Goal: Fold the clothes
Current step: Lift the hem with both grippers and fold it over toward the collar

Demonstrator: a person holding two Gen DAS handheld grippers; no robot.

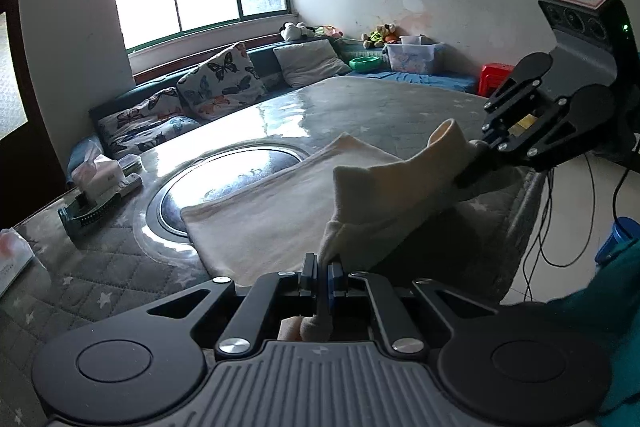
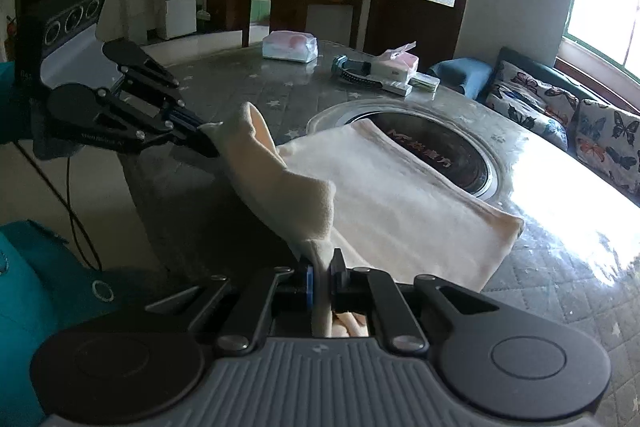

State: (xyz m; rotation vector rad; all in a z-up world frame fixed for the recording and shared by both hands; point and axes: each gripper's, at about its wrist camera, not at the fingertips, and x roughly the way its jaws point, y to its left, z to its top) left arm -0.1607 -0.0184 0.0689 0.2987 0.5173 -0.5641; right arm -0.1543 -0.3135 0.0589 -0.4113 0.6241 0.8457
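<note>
Two grippers each pinch a corner of the cream cloth (image 1: 280, 211), lifting its near edge off the table (image 1: 100, 267), likely so it can be carried over the flat part as a fold. Left gripper (image 1: 323, 269) is clamped on fabric; right gripper (image 2: 320, 273) likewise. Most of the cloth lies flat, partly over the round inset (image 2: 460, 155). Farther right, a clear storage bin (image 1: 414, 55) holds contents too small to identify.

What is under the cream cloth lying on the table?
The cream cloth lies on the grey quilted table cover and hides part of the round inset plate. Both grippers, left and right, lift its near edge. Anything else beneath is hidden.
</note>
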